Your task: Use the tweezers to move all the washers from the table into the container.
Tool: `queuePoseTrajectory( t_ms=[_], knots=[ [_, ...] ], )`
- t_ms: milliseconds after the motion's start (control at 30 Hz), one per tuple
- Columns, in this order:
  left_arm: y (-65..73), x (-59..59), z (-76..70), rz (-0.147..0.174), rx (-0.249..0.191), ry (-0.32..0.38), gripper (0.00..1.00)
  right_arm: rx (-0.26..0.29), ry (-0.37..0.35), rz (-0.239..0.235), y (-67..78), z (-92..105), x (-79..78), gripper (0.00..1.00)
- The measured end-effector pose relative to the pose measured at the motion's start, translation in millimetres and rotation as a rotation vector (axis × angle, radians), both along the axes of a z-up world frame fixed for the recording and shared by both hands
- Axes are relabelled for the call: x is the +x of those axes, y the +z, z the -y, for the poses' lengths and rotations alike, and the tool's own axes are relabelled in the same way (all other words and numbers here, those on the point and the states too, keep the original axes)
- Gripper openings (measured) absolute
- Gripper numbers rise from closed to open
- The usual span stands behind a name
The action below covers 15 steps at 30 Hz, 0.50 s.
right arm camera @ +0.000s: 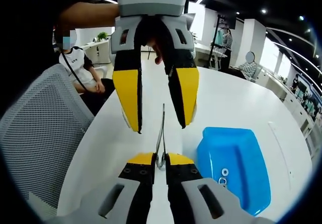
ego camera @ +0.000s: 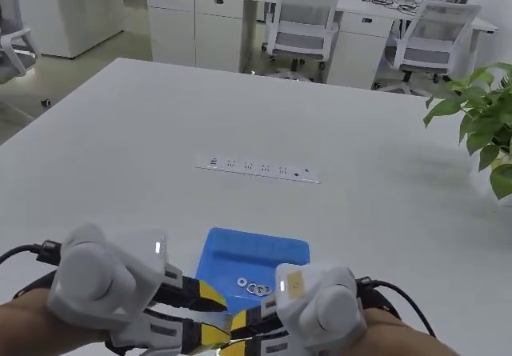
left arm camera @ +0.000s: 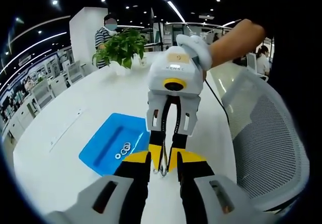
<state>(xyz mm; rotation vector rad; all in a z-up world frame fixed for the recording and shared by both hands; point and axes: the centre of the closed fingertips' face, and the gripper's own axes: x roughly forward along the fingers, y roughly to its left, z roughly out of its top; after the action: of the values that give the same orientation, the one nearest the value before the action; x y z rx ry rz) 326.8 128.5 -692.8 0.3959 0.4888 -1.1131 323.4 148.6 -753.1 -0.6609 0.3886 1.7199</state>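
Pinching the tweezers [right arm camera: 161, 133] by one end between pressed-together jaws, the right gripper [right arm camera: 160, 159] presents them to the spread left gripper [left arm camera: 163, 158], apparently for regripping, while the washers [ego camera: 254, 287] lie inside the blue container [ego camera: 264, 248].

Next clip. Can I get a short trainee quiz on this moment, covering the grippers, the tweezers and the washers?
1. True or false: the left gripper is shut on the tweezers.
2. What does the right gripper clamp? A) a washer B) the tweezers C) nothing
3. Fill in: the washers in view lie in the blue ____.

Key:
1. False. Its jaws stand open on either side of the tweezers.
2. B.
3. container.
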Motion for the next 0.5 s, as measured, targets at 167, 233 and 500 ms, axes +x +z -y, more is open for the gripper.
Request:
queuePoseTrajectory(
  t_ms=[167,233,500],
  knots=[
    [0.6,-1.8,-4.1,-0.012,-0.021,0.028,0.40,0.010,-0.003,0.010,9.2,0.4,2.4,0.09],
    [0.4,-0.7,-7.1,-0.006,-0.024,0.049,0.47,0.015,-0.004,0.014,13.5,0.2,3.6,0.09],
    [6.8,2.8,-17.0,-0.002,-0.075,0.131,0.66,0.031,-0.011,0.027,32.0,-0.2,8.8,0.09]
  ],
)
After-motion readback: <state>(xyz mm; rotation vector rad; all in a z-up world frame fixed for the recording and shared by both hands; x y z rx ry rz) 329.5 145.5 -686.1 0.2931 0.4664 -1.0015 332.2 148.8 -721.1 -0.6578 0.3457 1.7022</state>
